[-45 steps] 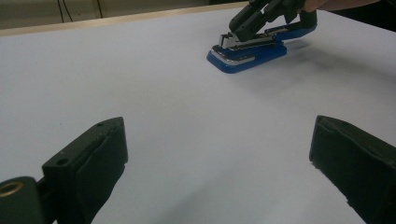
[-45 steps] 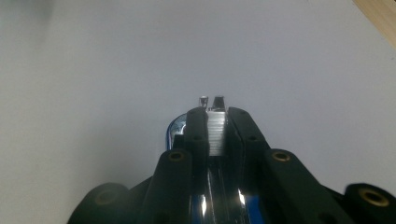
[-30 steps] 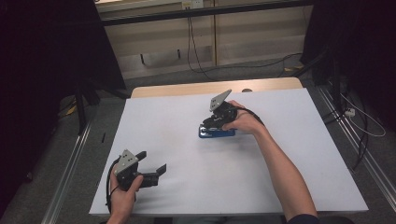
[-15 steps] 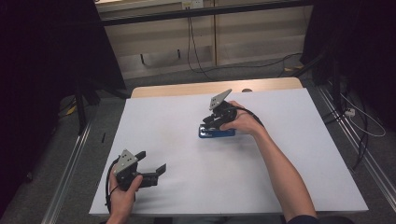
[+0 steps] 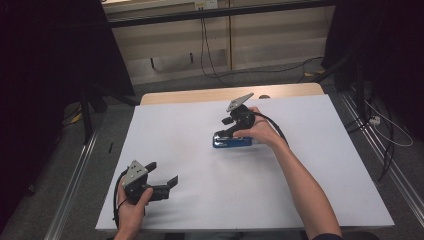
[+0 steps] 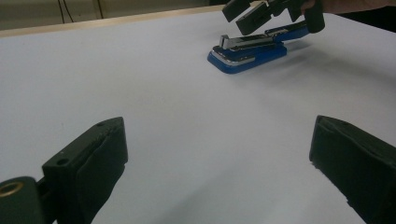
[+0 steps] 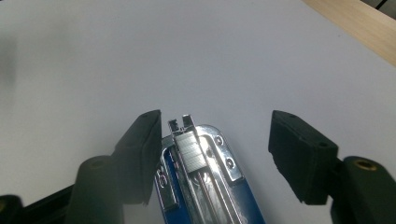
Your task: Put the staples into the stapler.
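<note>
A blue stapler [image 5: 231,142] is seen lying flat on the white table [image 5: 200,200], near the middle and a bit toward the far side. Its top is swung open, and a row of silver staples [image 7: 190,150] can be seen in the metal track.

The stapler is judged to be hard and stiff, made of metal and plastic. It is probably a little heavy for its size, so it should not slide away easily. The shiny metal parts may be slippery. The loose staples could be spilled if it is tipped. A good hold would be across the two long blue sides, near the middle, not on the thin metal track.

The right gripper [image 5: 223,133] is held over the front end of the stapler. Its jaws are spread wide, one on each side of the stapler. In the right gripper view, one jaw is seen just beside the metal edge, perhaps touching it, and the other is well apart. Nothing is pinched yet.

The left gripper [image 5: 162,179] is held low over the near left part of the table, well apart from the stapler. Its jaws are spread wide too, and nothing is held between them.
</note>
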`<action>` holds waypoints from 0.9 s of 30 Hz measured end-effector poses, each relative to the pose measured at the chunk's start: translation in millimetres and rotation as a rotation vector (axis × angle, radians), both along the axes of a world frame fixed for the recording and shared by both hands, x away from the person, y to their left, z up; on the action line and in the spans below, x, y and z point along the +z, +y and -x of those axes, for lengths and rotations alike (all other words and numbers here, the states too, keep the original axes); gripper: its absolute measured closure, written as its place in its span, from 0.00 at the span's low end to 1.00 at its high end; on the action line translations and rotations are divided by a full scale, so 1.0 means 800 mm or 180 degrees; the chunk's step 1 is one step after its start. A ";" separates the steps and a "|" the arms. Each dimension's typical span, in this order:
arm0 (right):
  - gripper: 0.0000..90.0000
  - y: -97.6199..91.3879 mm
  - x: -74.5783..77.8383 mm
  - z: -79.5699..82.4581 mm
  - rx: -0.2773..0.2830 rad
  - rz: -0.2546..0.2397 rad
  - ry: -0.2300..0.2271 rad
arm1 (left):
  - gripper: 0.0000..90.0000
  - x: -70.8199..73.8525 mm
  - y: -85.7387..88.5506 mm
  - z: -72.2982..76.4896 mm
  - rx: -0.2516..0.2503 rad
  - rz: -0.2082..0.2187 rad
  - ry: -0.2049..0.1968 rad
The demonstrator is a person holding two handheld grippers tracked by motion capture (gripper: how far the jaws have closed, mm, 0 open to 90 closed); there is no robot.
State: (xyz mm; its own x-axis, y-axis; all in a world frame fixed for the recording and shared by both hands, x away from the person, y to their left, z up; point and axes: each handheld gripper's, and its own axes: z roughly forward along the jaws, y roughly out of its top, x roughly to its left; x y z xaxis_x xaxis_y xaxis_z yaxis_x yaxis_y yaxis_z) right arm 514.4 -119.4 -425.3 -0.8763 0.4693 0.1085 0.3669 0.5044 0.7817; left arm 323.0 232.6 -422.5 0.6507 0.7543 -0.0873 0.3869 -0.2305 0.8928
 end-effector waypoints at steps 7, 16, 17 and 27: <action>0.20 -0.004 -0.002 0.005 -0.0188 -0.0012 0.0036 | 0.05 -0.001 -0.001 0.000 0.0011 0.0015 0.0008; 0.13 -0.008 0.007 0.012 -0.0438 -0.0060 -0.0044 | 0.05 -0.001 0.000 0.000 0.0042 -0.0006 0.0023; 0.13 -0.008 0.008 0.013 -0.0448 -0.0074 -0.0048 | 0.05 -0.002 0.000 0.000 0.0034 -0.0016 0.0018; 0.10 -0.019 0.000 0.017 -0.0744 -0.0126 0.0011 | 0.05 -0.003 -0.002 -0.001 0.0022 -0.0005 0.0044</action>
State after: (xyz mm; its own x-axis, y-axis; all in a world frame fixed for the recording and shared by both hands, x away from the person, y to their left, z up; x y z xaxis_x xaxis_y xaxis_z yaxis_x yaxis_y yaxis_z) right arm 501.0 -134.2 -425.0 -0.7439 0.6548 0.1335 0.4727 0.3744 0.7977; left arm 324.0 230.8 -424.9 0.6443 0.7588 -0.0953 0.4009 -0.2290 0.8870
